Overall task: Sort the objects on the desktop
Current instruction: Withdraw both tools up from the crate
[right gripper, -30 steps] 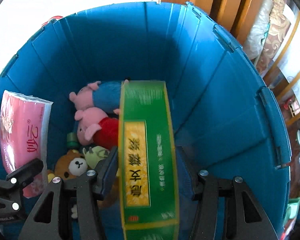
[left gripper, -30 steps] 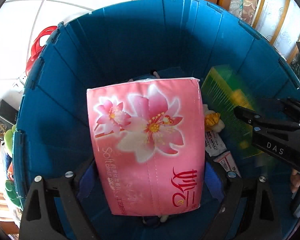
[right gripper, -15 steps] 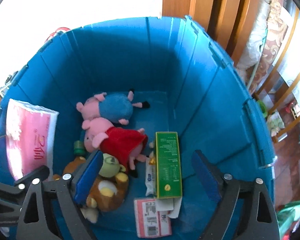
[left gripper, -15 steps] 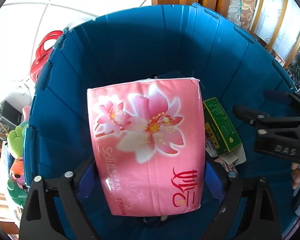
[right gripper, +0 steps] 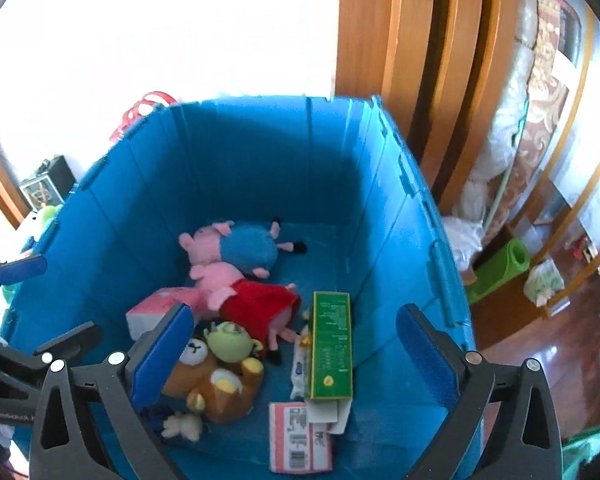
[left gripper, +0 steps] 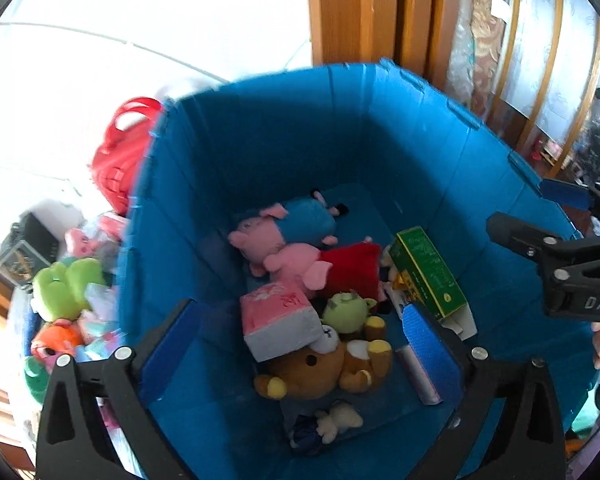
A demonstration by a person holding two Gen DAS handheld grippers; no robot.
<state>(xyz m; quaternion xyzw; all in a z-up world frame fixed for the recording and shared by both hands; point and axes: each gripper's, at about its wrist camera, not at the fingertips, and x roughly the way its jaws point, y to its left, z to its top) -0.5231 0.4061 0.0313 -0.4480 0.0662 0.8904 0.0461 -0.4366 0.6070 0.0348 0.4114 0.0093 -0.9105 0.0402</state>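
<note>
Since both tongs let go, tissue pack point(left gripper: 278, 314) & green box point(right gripper: 332, 344) now in bin point(right gripper: 236, 160)

A second ago the left gripper point(left gripper: 300, 344) held the pink tissue pack point(left gripper: 282, 322) between its fingers point(left gripper: 430, 350); now the jaws are opening with nothing between them, and the pack lies in the blue bin point(left gripper: 260, 152), tilted on the brown bear plush point(left gripper: 324, 364). The right gripper point(right gripper: 296, 354), which had clamped the green box point(right gripper: 332, 344), is likewise opening and empty, and the box lies flat on the bin floor beside the red-dressed pig plush point(right gripper: 256, 304). Both grippers have pulled up and back, so the whole bin interior shows.
</note>
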